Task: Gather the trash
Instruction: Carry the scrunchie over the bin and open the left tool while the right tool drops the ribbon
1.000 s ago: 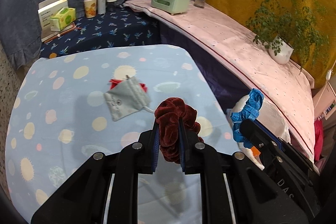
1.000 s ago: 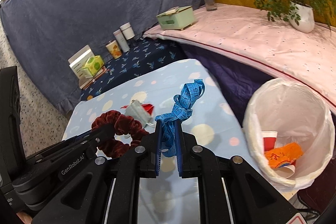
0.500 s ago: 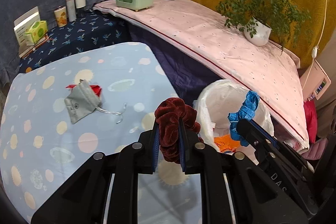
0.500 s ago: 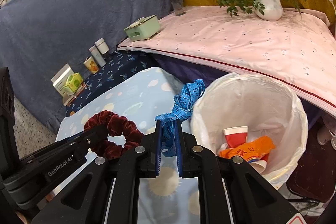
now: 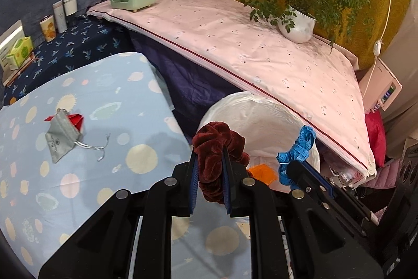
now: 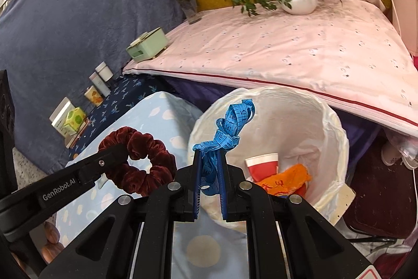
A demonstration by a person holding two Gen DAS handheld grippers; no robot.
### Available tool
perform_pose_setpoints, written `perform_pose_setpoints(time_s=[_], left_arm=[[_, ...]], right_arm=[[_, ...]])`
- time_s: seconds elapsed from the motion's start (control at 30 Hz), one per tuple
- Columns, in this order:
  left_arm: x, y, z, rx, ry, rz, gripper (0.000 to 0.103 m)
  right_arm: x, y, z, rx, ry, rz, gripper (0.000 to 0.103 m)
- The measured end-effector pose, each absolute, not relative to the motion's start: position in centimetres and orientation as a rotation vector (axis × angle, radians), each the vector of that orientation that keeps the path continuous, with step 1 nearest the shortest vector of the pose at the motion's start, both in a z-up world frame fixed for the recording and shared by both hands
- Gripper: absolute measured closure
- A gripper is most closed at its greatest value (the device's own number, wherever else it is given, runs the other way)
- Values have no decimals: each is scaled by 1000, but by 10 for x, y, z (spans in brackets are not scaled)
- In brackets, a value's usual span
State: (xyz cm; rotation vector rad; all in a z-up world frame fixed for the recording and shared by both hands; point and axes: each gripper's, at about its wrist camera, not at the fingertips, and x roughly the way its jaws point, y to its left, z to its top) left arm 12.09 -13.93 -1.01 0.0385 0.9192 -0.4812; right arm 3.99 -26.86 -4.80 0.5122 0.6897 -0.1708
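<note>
— Two grippers checked. Left gripper (image 5: 209, 169)?
— Pinching maroon scrunchie (image 5: 216, 145), upright, at near rim of trash bin (image 6: 337, 137).
— Right gripper (image 6: 209, 161)?
— Clamped on blue tape measure (image 6: 232, 124); long axis upward, over same bin.

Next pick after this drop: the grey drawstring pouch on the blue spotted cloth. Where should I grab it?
Take the grey pouch at its gathered neck, coming from above. It lies flat, so the bunched neck, where the cord trails out, probably offers more to pinch. Its far end overlaps a red item.
</note>
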Motion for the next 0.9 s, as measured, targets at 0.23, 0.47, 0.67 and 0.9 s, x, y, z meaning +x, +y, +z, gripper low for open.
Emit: perform_pose_setpoints(time_s=[0.23, 0.47, 0.67, 0.9], left_arm=[[122, -164, -15, 57, 927, -519, 87], [124, -175, -14, 40, 902, -533, 68], [125, -170, -12, 29, 871, -502, 46], [129, -149, -13, 22, 869, -449, 46]], right_arm=[[35, -286, -55, 523, 698, -208, 92], [35, -295, -63, 531, 711, -216, 91], [38, -294, -64, 517, 714, -229, 87], [41, -289, -66, 506, 730, -225, 84]])
